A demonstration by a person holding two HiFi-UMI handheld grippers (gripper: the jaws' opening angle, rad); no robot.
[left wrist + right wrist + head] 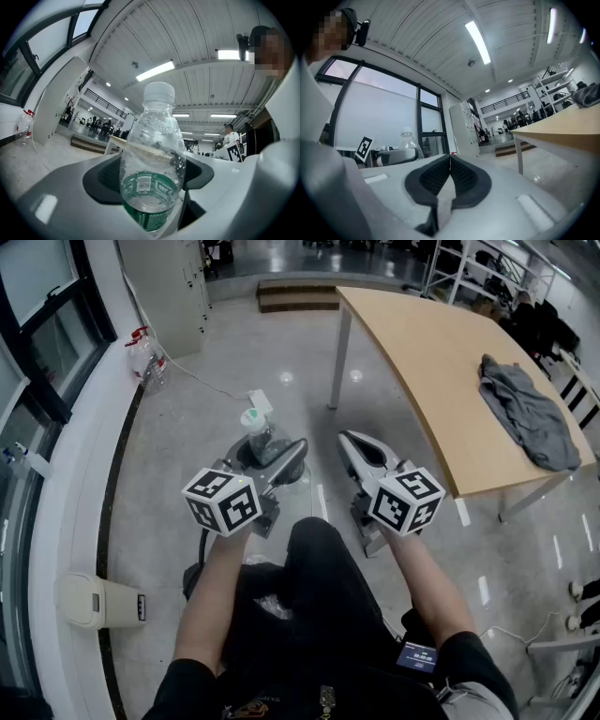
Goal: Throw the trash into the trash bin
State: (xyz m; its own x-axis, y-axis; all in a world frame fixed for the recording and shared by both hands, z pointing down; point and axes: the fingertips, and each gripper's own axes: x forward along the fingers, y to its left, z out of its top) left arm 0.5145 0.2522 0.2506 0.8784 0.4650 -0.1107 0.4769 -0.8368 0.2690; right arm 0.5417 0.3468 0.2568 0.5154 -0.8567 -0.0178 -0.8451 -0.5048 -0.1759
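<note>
Clear plastic bottle (152, 140), green label (150, 187) unreadable, clamped in left tool (274, 457), right tool (450, 161) closed, empty.

Long ceiling strip lights (154, 71) lit the room brightly and evenly, pale daylight came in through the tall windows (379, 112), and the glossy floor (197, 418) threw back small white glints. Shadows were soft; the clear plastic bottle (152, 154) caught sparkling highlights. Both gripper views bulged like fisheyes with black corners, and straight lines bent near the head view's edges.
</note>
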